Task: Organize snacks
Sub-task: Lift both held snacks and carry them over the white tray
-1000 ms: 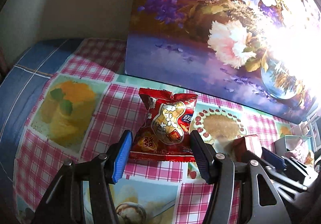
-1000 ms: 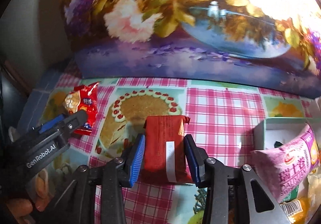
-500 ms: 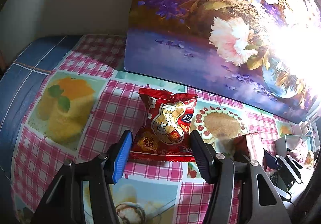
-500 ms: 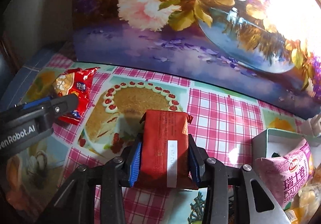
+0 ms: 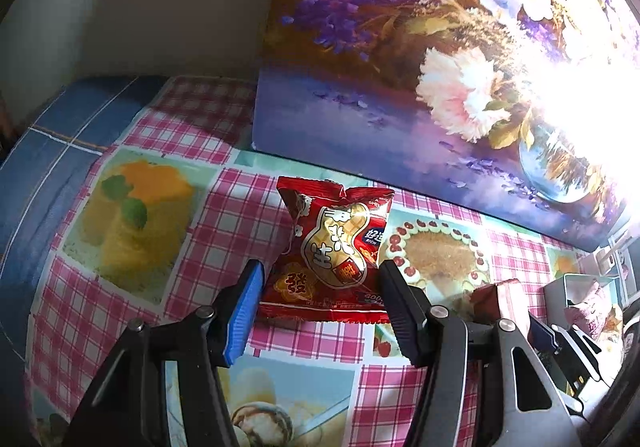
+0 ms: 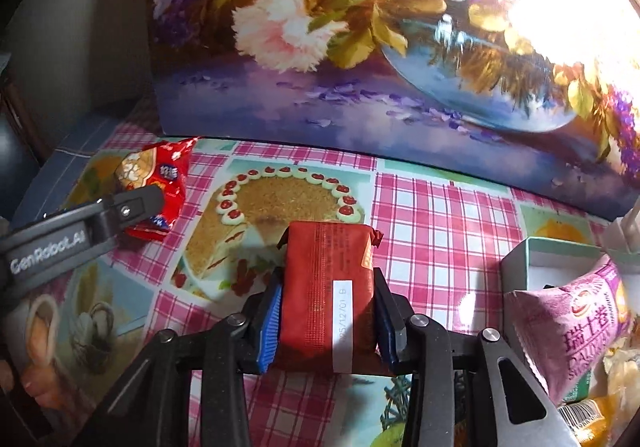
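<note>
A red peanut snack packet (image 5: 334, 253) lies flat on the checked tablecloth (image 5: 216, 231). My left gripper (image 5: 320, 311) is open, its jaws either side of the packet's near edge. The packet also shows at the left of the right wrist view (image 6: 160, 187), behind the left gripper's finger (image 6: 100, 223). My right gripper (image 6: 326, 321) is shut on a dark red brick-shaped snack pack (image 6: 328, 287) and holds it above the cloth. The pack also shows in the left wrist view (image 5: 498, 297).
A large flower painting (image 6: 360, 59) stands upright along the back of the table. A white box (image 6: 520, 267) at the right holds a pink snack bag (image 6: 576, 331) and other packets. The blue table edge (image 5: 52, 151) lies at the far left.
My right gripper has closed on the dark red pack and lifted it off the cloth. My left gripper has stayed open around the peanut packet.
</note>
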### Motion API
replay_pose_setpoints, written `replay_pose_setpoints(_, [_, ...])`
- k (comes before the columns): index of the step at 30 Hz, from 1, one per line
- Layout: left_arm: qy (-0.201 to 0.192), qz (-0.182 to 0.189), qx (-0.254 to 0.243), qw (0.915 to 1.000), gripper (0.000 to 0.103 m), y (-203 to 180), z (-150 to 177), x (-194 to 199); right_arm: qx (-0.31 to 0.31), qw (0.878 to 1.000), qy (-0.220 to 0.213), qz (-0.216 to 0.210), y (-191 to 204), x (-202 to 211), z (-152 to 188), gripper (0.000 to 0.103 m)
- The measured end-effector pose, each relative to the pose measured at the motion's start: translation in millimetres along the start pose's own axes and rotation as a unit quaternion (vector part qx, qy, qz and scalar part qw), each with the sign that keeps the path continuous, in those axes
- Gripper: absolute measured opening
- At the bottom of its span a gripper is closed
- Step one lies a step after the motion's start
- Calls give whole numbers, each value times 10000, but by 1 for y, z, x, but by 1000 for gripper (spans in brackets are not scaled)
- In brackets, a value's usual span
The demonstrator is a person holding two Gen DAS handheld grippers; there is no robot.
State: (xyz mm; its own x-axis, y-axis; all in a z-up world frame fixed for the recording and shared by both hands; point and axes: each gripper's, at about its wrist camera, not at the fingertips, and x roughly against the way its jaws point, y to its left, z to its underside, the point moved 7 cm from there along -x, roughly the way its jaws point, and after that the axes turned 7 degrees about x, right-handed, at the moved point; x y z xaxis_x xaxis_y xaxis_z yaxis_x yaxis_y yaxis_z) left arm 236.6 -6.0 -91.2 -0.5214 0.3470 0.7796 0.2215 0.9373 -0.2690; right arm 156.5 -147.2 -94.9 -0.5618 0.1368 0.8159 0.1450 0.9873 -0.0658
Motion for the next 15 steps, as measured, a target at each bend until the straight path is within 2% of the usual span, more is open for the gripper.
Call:
replay_pose_setpoints(5, [-125, 30, -41, 9999, 61, -3, -2, 12, 131, 9996, -225, -81, 3, 23, 0, 42])
replay_pose_setpoints(6, [-38, 4, -141, 9999, 61, -3, -1, 15, 133, 9995, -272, -99, 3, 29, 2, 42])
replay_pose_setpoints(11, [-266, 30, -294, 9992, 61, -16, -8, 34, 186, 9987, -457, -159, 0, 54, 11, 42])
replay_pose_setpoints(15, [-451, 21, -475, 9978, 61, -29, -8, 47, -41, 9978, -601, -272, -12, 75, 22, 42])
